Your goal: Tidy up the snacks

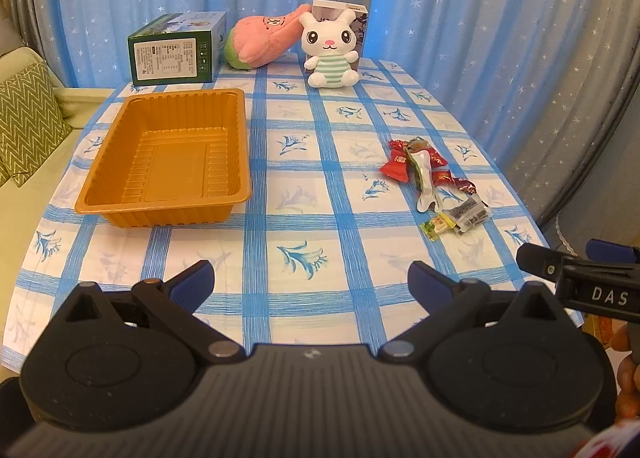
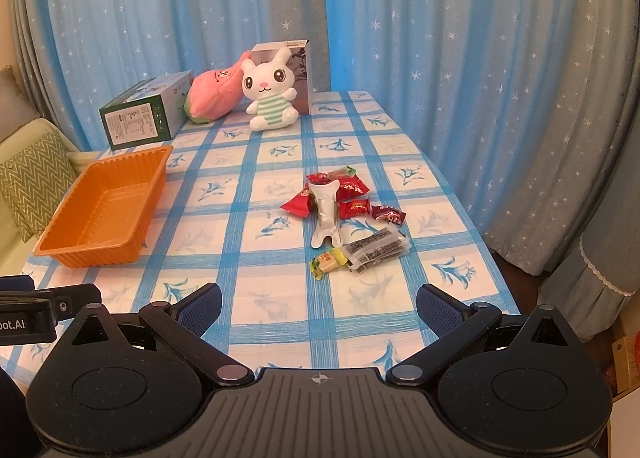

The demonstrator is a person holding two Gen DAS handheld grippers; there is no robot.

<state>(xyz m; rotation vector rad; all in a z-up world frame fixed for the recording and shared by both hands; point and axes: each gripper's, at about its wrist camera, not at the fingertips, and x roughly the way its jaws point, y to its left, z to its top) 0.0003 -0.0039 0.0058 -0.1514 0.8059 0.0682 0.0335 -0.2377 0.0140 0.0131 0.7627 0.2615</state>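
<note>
Both grippers, left (image 1: 310,282) and right (image 2: 318,304), hover jaws apart, empty, over the checked table (image 2: 280,322); snacks (image 2: 348,217) at twelve o'clock, orange tray (image 2: 104,213) at ten.

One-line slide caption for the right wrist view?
Open right tongs face a snack pile on the checked tablecloth; empty orange tray at left.
</note>
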